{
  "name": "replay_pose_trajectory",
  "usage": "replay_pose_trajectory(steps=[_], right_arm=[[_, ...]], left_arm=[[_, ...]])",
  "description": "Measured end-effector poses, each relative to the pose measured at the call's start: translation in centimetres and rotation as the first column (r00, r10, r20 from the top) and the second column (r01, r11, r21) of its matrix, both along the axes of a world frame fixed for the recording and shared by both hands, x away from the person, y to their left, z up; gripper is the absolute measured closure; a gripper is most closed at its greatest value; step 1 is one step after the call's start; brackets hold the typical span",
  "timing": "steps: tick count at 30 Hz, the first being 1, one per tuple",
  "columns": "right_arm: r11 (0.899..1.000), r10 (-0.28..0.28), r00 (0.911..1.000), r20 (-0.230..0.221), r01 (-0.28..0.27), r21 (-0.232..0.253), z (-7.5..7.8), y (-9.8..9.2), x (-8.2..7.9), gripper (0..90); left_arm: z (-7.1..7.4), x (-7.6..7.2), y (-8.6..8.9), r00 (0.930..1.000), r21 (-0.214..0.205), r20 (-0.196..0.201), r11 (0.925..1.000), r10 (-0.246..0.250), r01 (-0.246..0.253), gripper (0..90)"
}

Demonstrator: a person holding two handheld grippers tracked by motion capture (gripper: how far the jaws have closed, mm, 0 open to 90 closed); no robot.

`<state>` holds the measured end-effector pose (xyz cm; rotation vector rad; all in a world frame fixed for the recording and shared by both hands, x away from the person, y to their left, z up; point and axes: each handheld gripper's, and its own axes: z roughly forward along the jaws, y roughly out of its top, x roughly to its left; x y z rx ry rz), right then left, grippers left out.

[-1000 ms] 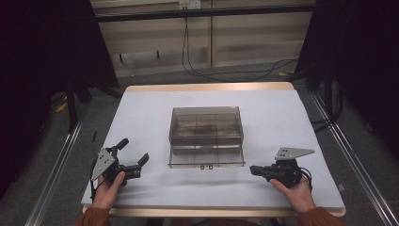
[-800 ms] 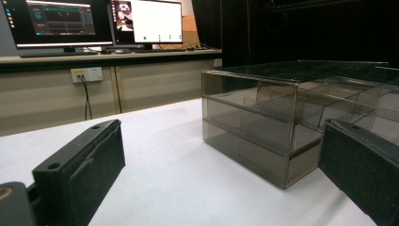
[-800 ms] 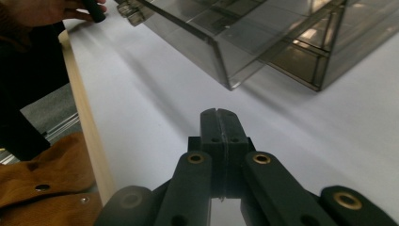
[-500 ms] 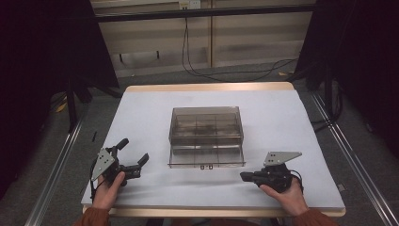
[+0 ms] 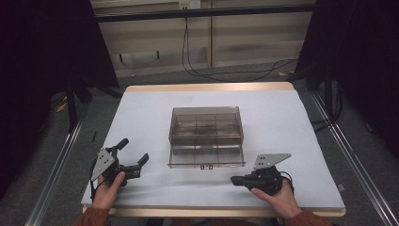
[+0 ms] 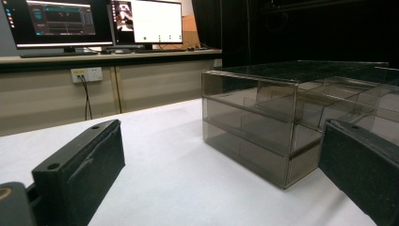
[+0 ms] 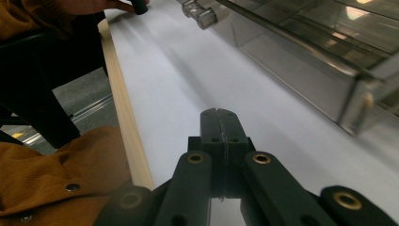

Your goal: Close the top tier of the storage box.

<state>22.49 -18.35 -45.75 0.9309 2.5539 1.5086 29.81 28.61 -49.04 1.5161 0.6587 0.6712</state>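
Both grippers rest low on a white-covered table, one at each near corner, with a clear smoky plastic organiser box between them. Left gripper sits at the near left of the table, held by the person's left hand; its two black jaws are spread wide apart with nothing between them. From the left gripper view, those jaws stand at either edge of the picture, and the box sits ahead and to the right, its near corner just beyond the right-hand jaw. Right gripper lies at the near right, held by the person's right hand, pointing left across the table's near edge; a grey three-cornered plate rides on top of it. From the right gripper view its jaws are pressed flat together, with nothing pinched, tips just above the white surface.

The box stands near the middle of the table, well apart from both grippers. It is see-through, divided inside into several compartments, and a small latch or hinge shows on its near edge. An orange-brown sleeve appears at the lower left of the right gripper view. Beyond the table, monitors stand on a bench, and cables trail across the floor.
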Motion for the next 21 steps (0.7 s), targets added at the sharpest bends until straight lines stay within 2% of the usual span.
replay_pose_trajectory(steps=[5, 7, 9, 16, 19, 21], right_arm=[[1.000, 0.028, 0.9996, -0.002, -0.028, -0.012, -0.1, 0.9, 0.0, 90.0], [0.999, 0.034, 0.9994, -0.005, -0.034, -0.008, -0.1, 1.2, 0.1, 90.0], [0.999, 0.039, 0.9992, -0.006, -0.039, -0.002, -0.1, 1.5, 0.2, 90.0], [0.998, 0.066, 0.9978, 0.012, -0.065, -0.012, 0.1, 2.8, 0.3, 90.0], [0.998, 0.066, 0.9977, 0.016, -0.066, 0.001, 0.3, 3.2, 0.4, 90.0], [0.998, 0.067, 0.9975, 0.020, -0.067, 0.010, 0.4, 3.4, 0.6, 90.0]], left_arm=[[0.0, 0.0, 0.0, 1.0000, 0.002, 0.000, 1.0000, 0.001, -0.001, 1.1], [0.0, 0.0, 0.0, 1.0000, -0.010, -0.004, 0.9999, 0.000, 0.000, 1.0], [0.0, 0.0, 0.0, 1.0000, 0.001, -0.001, 1.0000, 0.001, -0.001, 1.0], [0.0, 0.0, 0.0, 1.0000, -0.001, -0.001, 1.0000, 0.000, 0.000, 0.9], [0.0, 0.0, 0.0, 1.0000, -0.010, -0.002, 1.0000, -0.001, 0.001, 0.9], [0.0, 0.0, 0.0, 1.0000, -0.001, -0.002, 1.0000, 0.000, 0.000, 0.9]])
